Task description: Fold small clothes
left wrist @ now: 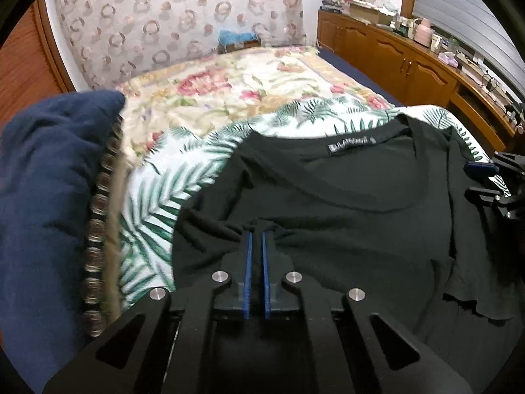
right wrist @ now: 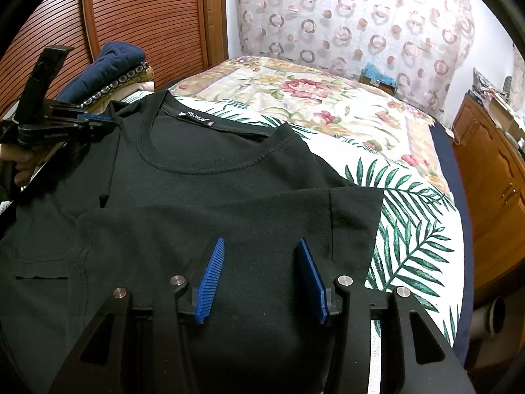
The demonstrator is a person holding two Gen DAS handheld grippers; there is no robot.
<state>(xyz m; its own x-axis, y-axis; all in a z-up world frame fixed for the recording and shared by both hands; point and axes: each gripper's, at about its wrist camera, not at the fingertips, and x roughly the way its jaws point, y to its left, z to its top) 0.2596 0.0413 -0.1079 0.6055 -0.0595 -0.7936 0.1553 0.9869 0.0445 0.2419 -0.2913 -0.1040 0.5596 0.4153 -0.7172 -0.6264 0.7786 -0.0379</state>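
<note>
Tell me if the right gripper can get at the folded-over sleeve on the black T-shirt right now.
Probably yes. The right gripper is open and sits just above the folded-over sleeve of the black T-shirt, with nothing lying between them. The left gripper is pinching fabric on the other side.

The label [left wrist: 351,147] inside the black T-shirt [left wrist: 344,203] is blurred past reading in the left wrist view; the shirt's lower part is hidden behind both gripper bodies; the clutter on the wooden sideboard [left wrist: 410,62] is too small to be identified.
</note>
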